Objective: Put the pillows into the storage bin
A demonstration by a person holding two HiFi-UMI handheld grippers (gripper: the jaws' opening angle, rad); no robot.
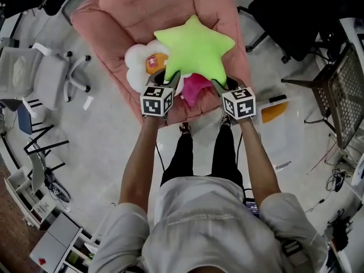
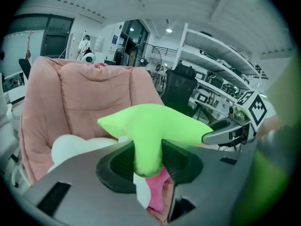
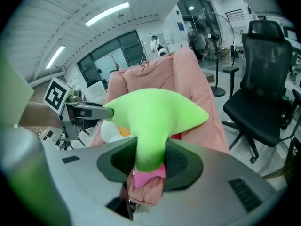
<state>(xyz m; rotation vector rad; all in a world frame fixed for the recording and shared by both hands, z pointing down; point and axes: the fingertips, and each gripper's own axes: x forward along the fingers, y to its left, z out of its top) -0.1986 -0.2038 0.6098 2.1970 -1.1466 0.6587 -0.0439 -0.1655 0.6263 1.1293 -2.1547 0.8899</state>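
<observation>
A lime-green star pillow [image 1: 193, 47] hangs just above the seat of a pink padded lounge chair [image 1: 142, 10]. My left gripper [image 1: 166, 77] is shut on the star's lower left point [image 2: 149, 145]. My right gripper [image 1: 223, 84] is shut on its lower right point [image 3: 151, 145]. Under the star lie a white flower pillow [image 1: 138, 67] with an orange centre and a magenta pillow [image 1: 194, 87]. The magenta pillow [image 2: 156, 192] shows below the jaws in the left gripper view, and again [image 3: 146, 177] in the right gripper view. No storage bin is in view.
A grey office chair [image 1: 34, 75] stands on the floor at the left. Black office chairs [image 1: 296, 10] and a dark mesh frame [image 1: 347, 90] stand at the right. In the right gripper view a black swivel chair [image 3: 263, 102] is close beside the pink chair.
</observation>
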